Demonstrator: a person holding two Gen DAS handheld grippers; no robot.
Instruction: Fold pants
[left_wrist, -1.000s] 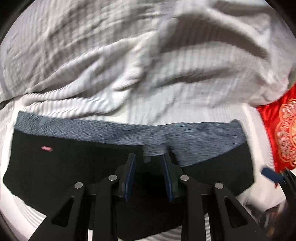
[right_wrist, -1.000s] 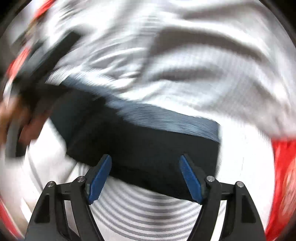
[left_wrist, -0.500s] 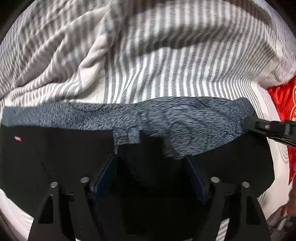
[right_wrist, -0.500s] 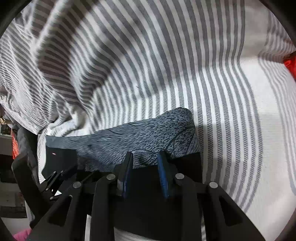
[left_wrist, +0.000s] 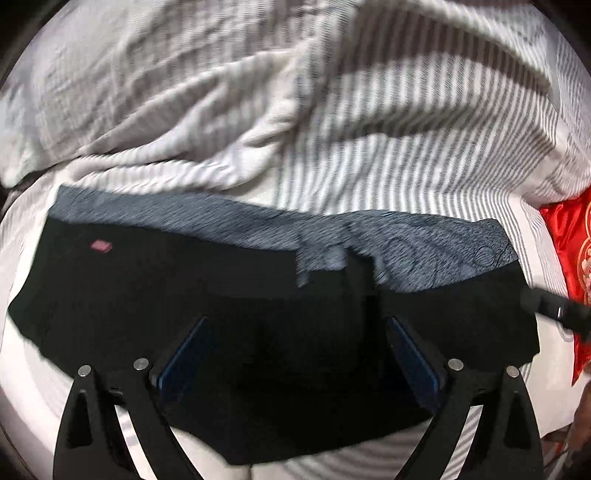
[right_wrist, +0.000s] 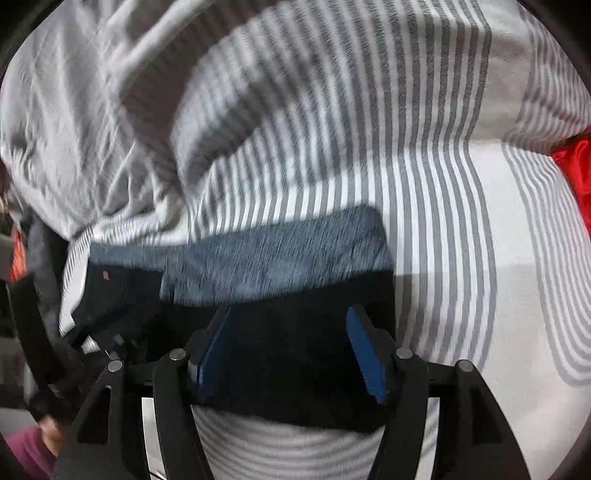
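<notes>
The striped bed (left_wrist: 388, 155) carries the pants (left_wrist: 184, 295), folded black over grey. The left gripper (left_wrist: 295, 354) and right gripper (right_wrist: 291, 350) have just been opening, both now released above the cloth; blurred, but this fold looks laid.

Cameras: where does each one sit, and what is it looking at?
Left wrist: sits on the left gripper, looks steeply down at the black pants; own open fingers show.
Right wrist: sits on the right gripper, looks down at the pants' right end; own open fingers show.
Both share: the pants, striped bedding, red cloth.
</notes>
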